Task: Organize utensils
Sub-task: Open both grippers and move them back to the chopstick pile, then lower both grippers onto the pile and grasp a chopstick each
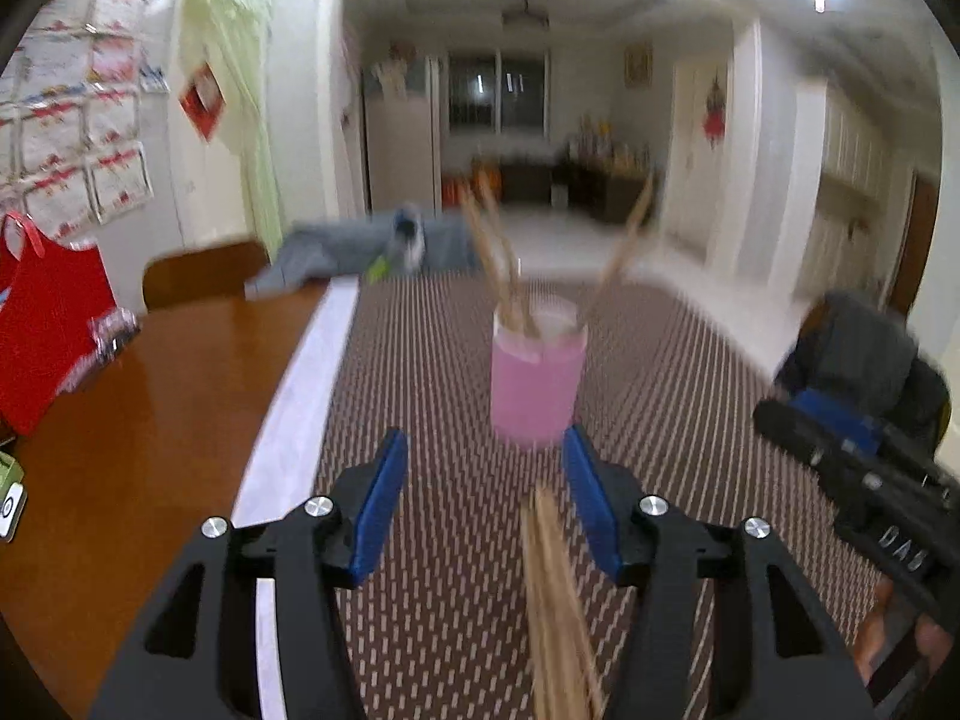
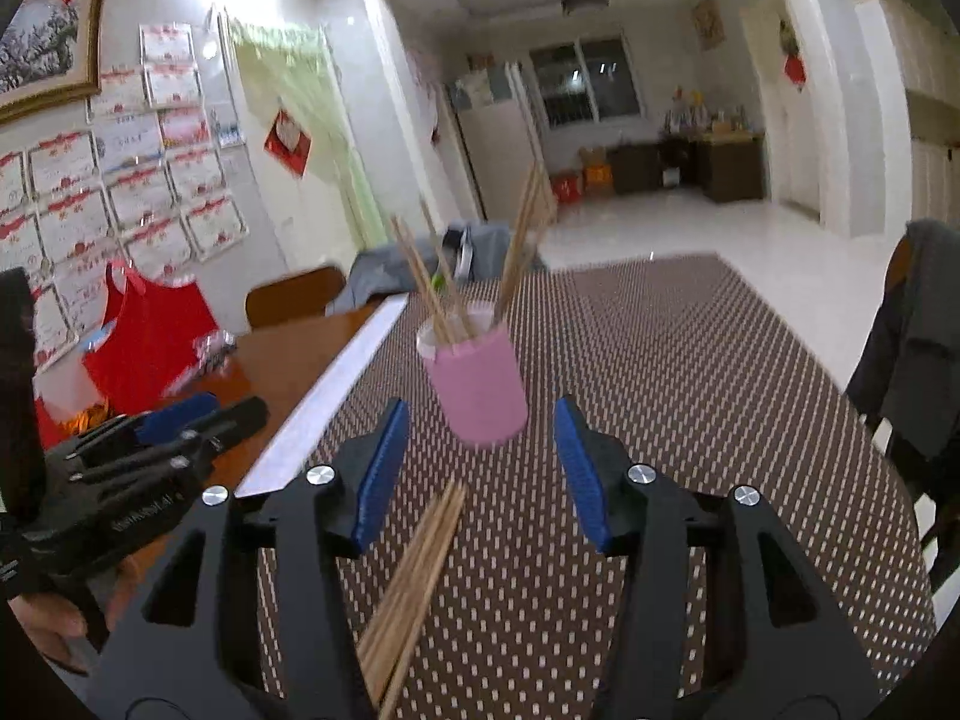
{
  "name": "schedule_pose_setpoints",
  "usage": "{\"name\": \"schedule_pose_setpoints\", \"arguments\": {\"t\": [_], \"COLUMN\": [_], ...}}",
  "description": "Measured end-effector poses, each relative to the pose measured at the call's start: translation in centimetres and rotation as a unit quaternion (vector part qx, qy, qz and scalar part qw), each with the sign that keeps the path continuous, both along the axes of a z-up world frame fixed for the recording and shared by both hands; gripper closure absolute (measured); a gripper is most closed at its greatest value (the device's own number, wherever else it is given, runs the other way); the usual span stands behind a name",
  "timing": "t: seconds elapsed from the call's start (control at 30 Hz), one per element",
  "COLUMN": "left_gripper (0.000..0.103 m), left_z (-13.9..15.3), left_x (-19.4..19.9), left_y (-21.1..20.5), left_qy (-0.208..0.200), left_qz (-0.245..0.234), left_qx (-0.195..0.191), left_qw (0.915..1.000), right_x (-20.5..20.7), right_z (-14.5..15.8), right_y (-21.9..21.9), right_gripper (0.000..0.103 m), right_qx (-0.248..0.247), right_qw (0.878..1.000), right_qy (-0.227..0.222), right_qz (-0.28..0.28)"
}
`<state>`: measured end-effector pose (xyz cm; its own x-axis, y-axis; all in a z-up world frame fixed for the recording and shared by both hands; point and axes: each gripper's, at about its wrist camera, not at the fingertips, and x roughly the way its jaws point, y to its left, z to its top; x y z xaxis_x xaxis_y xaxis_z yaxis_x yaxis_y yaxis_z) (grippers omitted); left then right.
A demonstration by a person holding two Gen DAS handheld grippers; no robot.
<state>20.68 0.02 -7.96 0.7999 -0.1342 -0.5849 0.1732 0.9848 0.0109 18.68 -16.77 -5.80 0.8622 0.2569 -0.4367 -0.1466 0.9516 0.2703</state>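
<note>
A pink cup (image 1: pixel 536 382) stands on the brown patterned mat (image 1: pixel 690 396), with several wooden sticks (image 1: pixel 498 264) standing in it. It also shows in the right wrist view (image 2: pixel 477 387), with its sticks (image 2: pixel 432 288). A loose bundle of wooden sticks (image 1: pixel 555 606) lies on the mat between and below my left gripper's fingers. My left gripper (image 1: pixel 483 468) is open and empty, just short of the cup. My right gripper (image 2: pixel 480 441) is open and empty, near the cup, with the bundle (image 2: pixel 414 582) lying below it. Each gripper shows in the other's view: the right (image 1: pixel 852 456), the left (image 2: pixel 150 438).
The wooden table (image 1: pixel 150 420) carries a red bag (image 1: pixel 48 324) at the left. A chair back (image 1: pixel 204 273) and grey clothing (image 1: pixel 372 246) are at the far side. A dark-draped chair (image 2: pixel 918 360) stands at the right. The room floor lies beyond.
</note>
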Motion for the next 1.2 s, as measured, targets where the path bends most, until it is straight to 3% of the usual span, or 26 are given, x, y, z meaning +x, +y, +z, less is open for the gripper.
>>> {"name": "schedule_pose_setpoints", "arguments": {"t": [0.2,0.37,0.63,0.8,1.0,1.2], "left_gripper": [0.049,0.049,0.049,0.049,0.049,0.049], "left_z": [-6.2,-9.1,-11.2,-11.6,-11.0,-11.6], "left_x": [1.4,1.7,3.0,3.6,3.9,4.2], "left_y": [-0.6,-0.9,-1.2,-0.9,-0.5,-1.3], "left_qy": [0.139,0.192,0.233,0.238,0.226,0.231], "left_qz": [-0.021,-0.027,-0.007,0.004,-0.004,-0.013], "left_qx": [0.055,0.06,0.086,0.093,0.063,0.077], "left_qw": [0.9885,0.9793,0.9687,0.9669,0.9721,0.9698], "right_x": [0.5,0.7,1.1,1.4,2.0,2.3], "right_z": [-3.6,-5.6,-7.2,-7.7,-7.9,-8.3], "right_y": [0.7,1.1,1.5,1.5,1.5,1.4], "right_gripper": [0.052,0.052,0.052,0.052,0.051,0.051], "right_qx": [-0.005,-0.002,-0.005,-0.005,-0.004,-0.003], "right_qw": [0.996,0.991,0.986,0.984,0.983,0.982], "right_qy": [0.082,0.126,0.157,0.165,0.169,0.174], "right_qz": [0.038,0.054,0.063,0.065,0.065,0.067]}}
